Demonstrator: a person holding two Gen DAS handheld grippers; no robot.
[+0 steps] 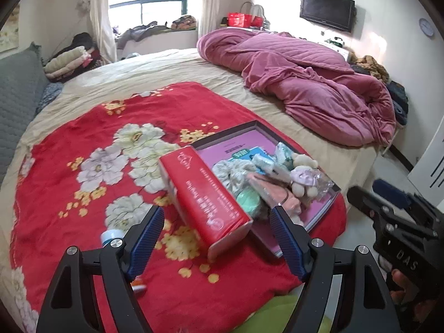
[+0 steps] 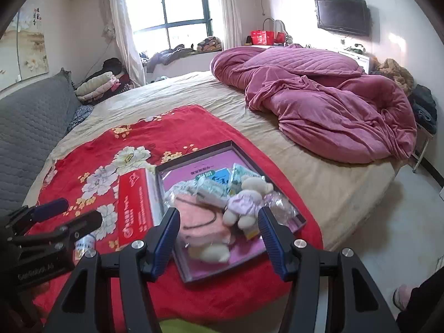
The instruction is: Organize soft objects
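A shallow box lid with a pink inside [image 1: 247, 136] [image 2: 194, 152] lies on a red flowered blanket [image 1: 83, 138] [image 2: 166, 122]. It holds several soft things: a small plush bear [image 1: 304, 170] [image 2: 249, 191], a pink cloth pouch [image 1: 274, 191] [image 2: 194, 216], tissue packs [image 1: 266, 163] [image 2: 213, 188] and a green round item [image 1: 247, 199]. A red tissue pack [image 1: 205, 194] [image 2: 133, 205] lies left of the lid. My left gripper [image 1: 217, 222] is open above the red pack. My right gripper [image 2: 219, 222] is open above the lid's near end. Neither holds anything.
A small bottle with a blue cap [image 1: 111, 236] [image 2: 86, 242] lies on the blanket near the left gripper. A crumpled pink quilt [image 1: 319, 88] [image 2: 319, 102] covers the bed's far right. A grey headboard cushion [image 1: 16, 88] stands left. Floor lies right of the bed [image 2: 388, 222].
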